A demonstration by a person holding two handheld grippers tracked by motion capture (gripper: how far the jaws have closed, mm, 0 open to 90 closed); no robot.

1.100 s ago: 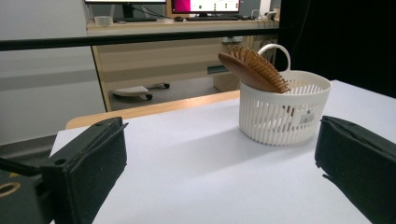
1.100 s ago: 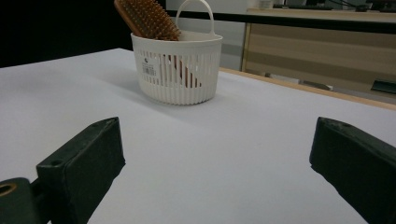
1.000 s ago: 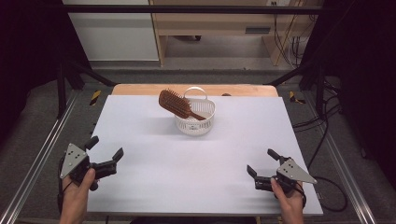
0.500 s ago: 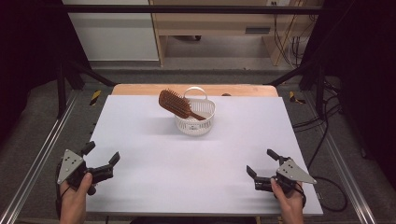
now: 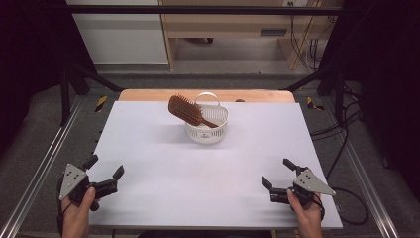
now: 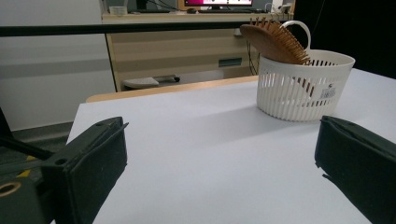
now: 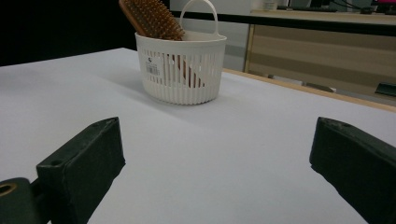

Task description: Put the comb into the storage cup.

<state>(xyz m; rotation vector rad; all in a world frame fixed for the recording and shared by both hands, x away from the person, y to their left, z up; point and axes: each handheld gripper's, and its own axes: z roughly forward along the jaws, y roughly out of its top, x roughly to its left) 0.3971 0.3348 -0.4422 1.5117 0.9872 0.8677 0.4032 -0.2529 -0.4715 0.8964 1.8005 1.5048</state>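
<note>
Two grippers, our left gripper (image 5: 105, 173) and right gripper (image 5: 279, 176), rest spread-jawed and empty at the near corners, well apart from the wooden hairbrush (image 5: 188, 111) leaning in the far white basket (image 5: 207, 133), seemingly placed

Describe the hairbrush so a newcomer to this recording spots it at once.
Start at the white table; toward its far edge, midway across, stands a small white slatted basket. The brown wooden hairbrush leans handle-down in it, its bristled head poking over the rim, the only brown thing there.
</note>
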